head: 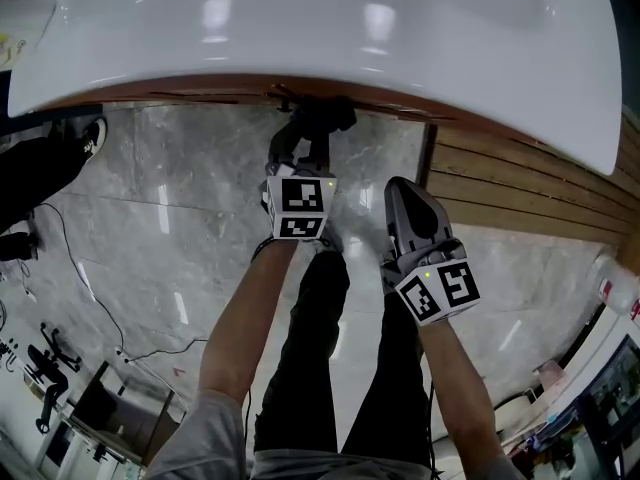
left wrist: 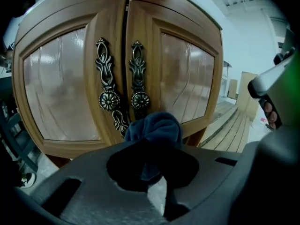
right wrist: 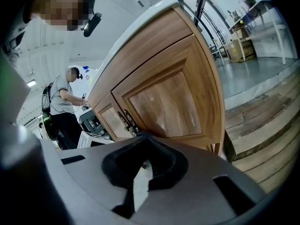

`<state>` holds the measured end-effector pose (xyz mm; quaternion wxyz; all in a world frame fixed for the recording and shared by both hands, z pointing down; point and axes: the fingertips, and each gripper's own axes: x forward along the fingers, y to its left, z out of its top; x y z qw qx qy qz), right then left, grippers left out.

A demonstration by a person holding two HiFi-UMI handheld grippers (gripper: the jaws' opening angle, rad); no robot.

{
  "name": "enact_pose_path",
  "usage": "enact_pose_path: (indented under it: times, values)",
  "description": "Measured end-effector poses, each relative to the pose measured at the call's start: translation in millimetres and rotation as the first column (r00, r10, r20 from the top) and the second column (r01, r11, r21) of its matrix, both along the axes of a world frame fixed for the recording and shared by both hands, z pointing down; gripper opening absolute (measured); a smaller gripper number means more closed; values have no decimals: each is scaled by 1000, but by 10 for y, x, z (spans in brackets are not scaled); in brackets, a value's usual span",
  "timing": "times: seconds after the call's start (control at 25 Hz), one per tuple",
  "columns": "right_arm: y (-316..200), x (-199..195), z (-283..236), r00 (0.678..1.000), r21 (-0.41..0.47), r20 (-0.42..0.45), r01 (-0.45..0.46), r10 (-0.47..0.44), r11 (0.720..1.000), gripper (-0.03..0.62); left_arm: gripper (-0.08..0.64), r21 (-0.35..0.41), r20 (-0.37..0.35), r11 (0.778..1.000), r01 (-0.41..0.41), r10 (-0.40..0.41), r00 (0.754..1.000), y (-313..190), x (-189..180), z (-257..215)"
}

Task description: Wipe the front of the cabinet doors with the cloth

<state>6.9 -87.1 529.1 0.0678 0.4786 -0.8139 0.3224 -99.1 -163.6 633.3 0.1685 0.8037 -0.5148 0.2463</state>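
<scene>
The wooden cabinet's two doors [left wrist: 187,78] with wavy glass panels fill the left gripper view, with two ornate metal handles [left wrist: 139,88] at the centre seam. My left gripper [left wrist: 154,144] is shut on a bunched dark blue cloth [left wrist: 157,128], which is held close to the lower part of the doors, just below the handles. From the head view, the left gripper [head: 310,133] and cloth [head: 325,118] reach under the cabinet's white top. My right gripper [head: 400,190] hangs back to the right, shut with nothing in it [right wrist: 143,137]; it sees the doors [right wrist: 164,102] obliquely.
The glossy white cabinet top [head: 300,28] overhangs the doors. Wooden steps [head: 530,188] run to the right of the cabinet. Polished marble floor [head: 180,238] lies below, with cables and gear at the left edge. Another person [right wrist: 61,102] stands at a bench beyond the cabinet.
</scene>
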Motion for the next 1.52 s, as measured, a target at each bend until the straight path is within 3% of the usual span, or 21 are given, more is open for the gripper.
enact_pose_path:
  times: [0.52,1.0,1.52]
  values:
    - [15,34,54,1000,-11,24,-9,10,1000,9,41,-13,10,999,-34,34,999,-56,90,45]
    - [113,550,68,998,-14,13,-55,55,998,9,41,-20,1,997,-74,74,997,-56,582,64]
    - [234,1055,78,996,-18,8,-94,94,995,9,41,-24,-4,984,-177,177,984,40,1390,75]
